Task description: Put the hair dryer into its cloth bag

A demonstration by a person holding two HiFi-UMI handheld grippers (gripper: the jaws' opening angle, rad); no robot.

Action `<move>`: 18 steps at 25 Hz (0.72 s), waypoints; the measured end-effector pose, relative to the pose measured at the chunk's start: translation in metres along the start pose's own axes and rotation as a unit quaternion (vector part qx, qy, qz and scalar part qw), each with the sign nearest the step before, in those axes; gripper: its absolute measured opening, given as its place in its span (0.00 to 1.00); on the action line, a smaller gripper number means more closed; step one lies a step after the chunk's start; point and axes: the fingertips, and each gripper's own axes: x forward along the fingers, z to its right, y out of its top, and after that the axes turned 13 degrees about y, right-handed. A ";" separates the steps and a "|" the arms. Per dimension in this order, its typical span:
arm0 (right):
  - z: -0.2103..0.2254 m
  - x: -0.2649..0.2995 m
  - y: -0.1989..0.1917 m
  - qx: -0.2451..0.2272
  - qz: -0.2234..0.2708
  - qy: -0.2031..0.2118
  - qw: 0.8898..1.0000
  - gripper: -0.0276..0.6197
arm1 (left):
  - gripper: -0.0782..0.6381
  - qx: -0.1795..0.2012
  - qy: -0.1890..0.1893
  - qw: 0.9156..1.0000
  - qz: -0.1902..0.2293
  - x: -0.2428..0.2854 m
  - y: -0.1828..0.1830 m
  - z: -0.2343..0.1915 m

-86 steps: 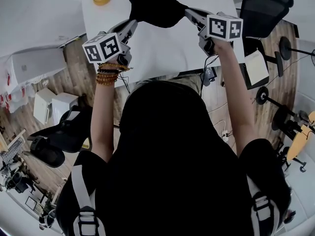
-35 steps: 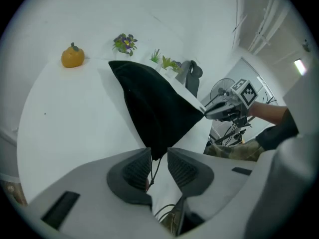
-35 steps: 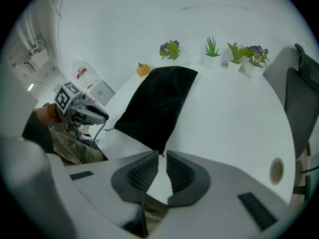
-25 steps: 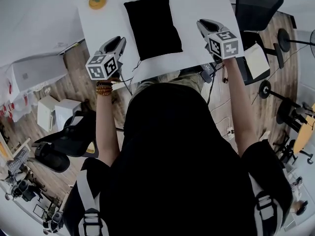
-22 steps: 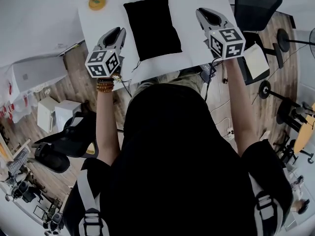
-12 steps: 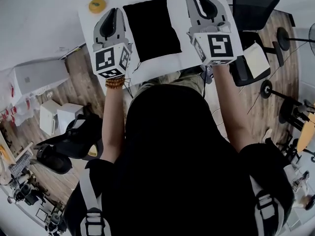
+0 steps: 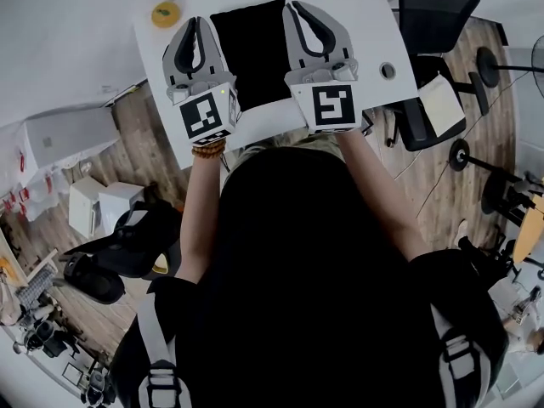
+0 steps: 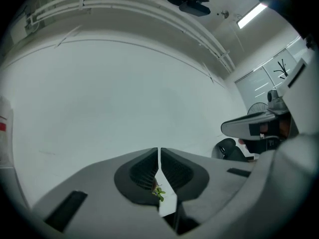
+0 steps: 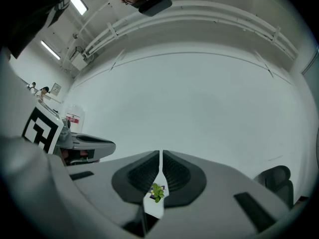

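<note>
Now left gripper (image 7: 189, 22), right gripper (image 7: 299, 8) jaws pressed together, empty, flank cloth bag (image 7: 252, 53); yellow disc (image 7: 165, 13) nearby.

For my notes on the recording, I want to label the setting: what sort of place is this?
Probably an office-like workroom or lab, indoors: a white table, a black office chair beside it on a wooden floor, and a strip light on the ceiling.

We hold our grey left gripper (image 8: 159, 152), its jaws just closed together and empty, facing a plain white wall (image 8: 124, 93).
</note>
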 end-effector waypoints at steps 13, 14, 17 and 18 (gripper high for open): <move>-0.038 0.009 -0.066 0.039 -0.083 0.047 0.995 0.10 | 0.16 0.016 -0.015 0.999 -0.045 -0.004 -0.043 0.022; -0.037 0.009 -0.068 0.040 -0.085 0.047 0.994 0.10 | 0.16 0.017 -0.015 0.999 -0.047 -0.003 -0.045 0.022; -0.035 0.010 -0.074 0.042 -0.091 0.046 0.994 0.10 | 0.16 0.020 -0.016 0.998 -0.052 -0.001 -0.049 0.021; -0.035 0.010 -0.076 0.042 -0.093 0.046 0.994 0.10 | 0.16 0.021 -0.016 0.998 -0.053 -0.001 -0.050 0.021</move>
